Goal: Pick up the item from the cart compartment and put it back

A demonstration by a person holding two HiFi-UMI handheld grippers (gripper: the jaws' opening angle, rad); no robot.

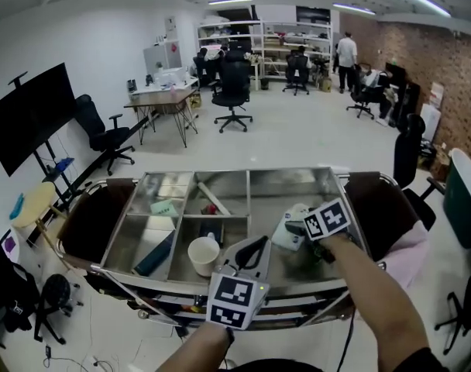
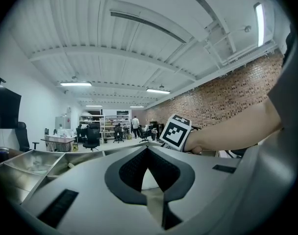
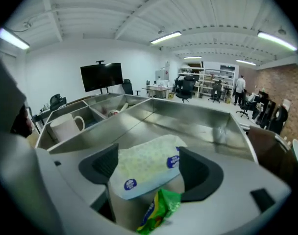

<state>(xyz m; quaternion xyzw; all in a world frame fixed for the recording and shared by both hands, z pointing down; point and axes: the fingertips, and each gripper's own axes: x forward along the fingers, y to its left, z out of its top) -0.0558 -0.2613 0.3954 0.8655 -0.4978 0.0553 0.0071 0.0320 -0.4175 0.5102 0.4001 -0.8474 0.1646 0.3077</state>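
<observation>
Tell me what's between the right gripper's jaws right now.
A white packet with blue spots lies between the wide-open jaws, a green wrapper poking out beneath its near edge. The right gripper view shows this.

Right gripper (image 3: 148, 156) jaws apart, left gripper (image 2: 148, 150) seemingly closed.

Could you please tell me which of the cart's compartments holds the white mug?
The small middle compartment in the near row: the white mug stands upright there, and no other compartment shows a mug.
</observation>
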